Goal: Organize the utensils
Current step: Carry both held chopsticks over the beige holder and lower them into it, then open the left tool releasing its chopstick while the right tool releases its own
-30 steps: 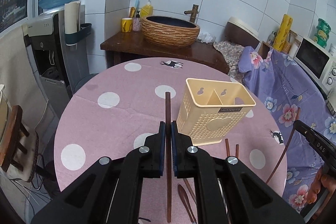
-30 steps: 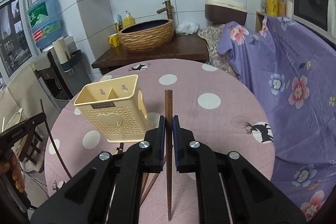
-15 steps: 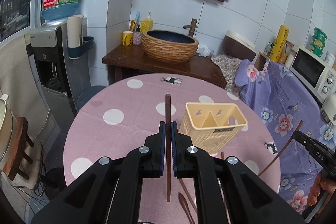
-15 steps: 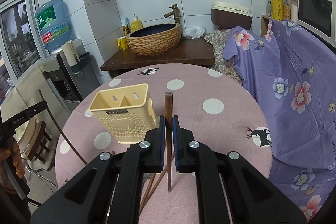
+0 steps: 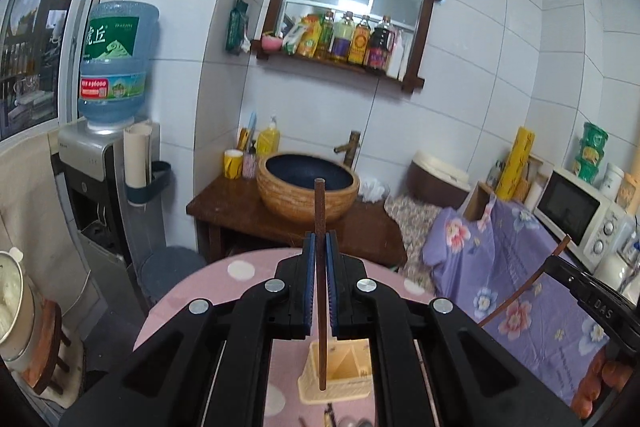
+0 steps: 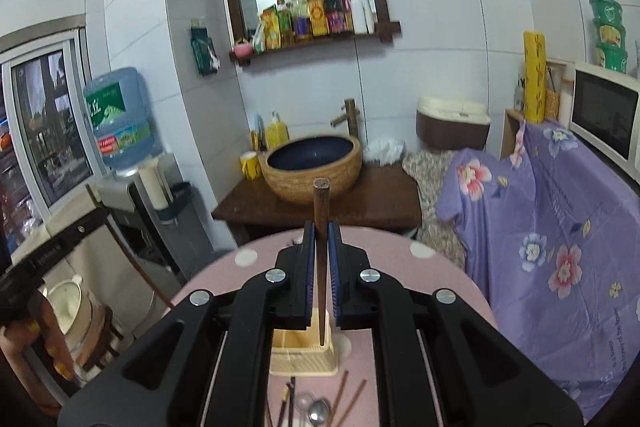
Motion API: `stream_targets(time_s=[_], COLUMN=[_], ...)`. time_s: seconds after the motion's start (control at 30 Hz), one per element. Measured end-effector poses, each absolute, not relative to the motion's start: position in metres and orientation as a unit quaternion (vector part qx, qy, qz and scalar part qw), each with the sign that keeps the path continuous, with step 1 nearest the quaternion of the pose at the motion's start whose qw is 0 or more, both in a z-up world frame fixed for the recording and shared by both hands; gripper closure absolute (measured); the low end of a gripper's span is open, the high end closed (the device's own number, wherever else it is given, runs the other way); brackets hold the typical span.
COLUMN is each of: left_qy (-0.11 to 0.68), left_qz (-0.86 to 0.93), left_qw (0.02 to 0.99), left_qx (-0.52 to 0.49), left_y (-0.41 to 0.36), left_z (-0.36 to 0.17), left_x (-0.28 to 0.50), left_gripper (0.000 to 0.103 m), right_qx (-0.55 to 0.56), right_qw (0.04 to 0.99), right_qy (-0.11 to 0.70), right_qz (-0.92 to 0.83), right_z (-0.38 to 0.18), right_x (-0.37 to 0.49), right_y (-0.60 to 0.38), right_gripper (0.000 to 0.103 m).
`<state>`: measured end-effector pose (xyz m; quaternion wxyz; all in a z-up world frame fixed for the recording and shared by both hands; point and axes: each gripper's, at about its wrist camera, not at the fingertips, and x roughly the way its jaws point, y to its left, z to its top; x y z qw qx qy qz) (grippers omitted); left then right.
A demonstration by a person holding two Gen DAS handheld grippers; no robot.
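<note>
Progress looks early, judging from both views. In the left wrist view, the left gripper (image 5: 320,259) is closed on a dark chopstick (image 5: 320,211) that stands upright, its lower tip hanging over the beige utensil holder (image 5: 340,383) on the pink dotted table (image 5: 224,279); I see nothing inside the holder, though most of it is hidden. In the right wrist view, the right gripper (image 6: 321,247) clamps a second chopstick (image 6: 321,203) in the same way, its tip above the holder (image 6: 302,359). More chopsticks (image 6: 348,403) and spoons (image 6: 316,413) lie on the table just in front of the holder, so most sorting seems left to do.
</note>
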<state>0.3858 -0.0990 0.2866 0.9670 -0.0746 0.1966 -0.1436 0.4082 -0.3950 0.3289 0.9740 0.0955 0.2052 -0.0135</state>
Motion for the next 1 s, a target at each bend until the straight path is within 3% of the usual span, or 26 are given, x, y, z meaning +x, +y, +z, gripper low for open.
stream_targets(time_s=[0.17,0.63,1.0], left_qy=[0.203,0.270,0.288], left_qz=[-0.138,-0.135,-0.132], left_qw=[0.966,0.952,0.948], left_qx=[-0.085,-0.050,-0.025], left_y=[-0.121,-0.152,-0.158], left_z=[0.272,0.160,0.128], left_x=[0.411,0.440,0.440], left_gripper=[0.096,0.097,0.096], right_qx=[0.078,0.110,0.113], right_qw=[0.975,0.949,0.946], right_qy=[0.205,0.294,0.302], right_qz=[-0.019,-0.016,-0.016], right_z=[0.324,0.202,0.177], right_x=[0.432,0.480,0.484], right_y=[-0.375,-0.377,-0.379], right_gripper=[0.095,0.095,0.095])
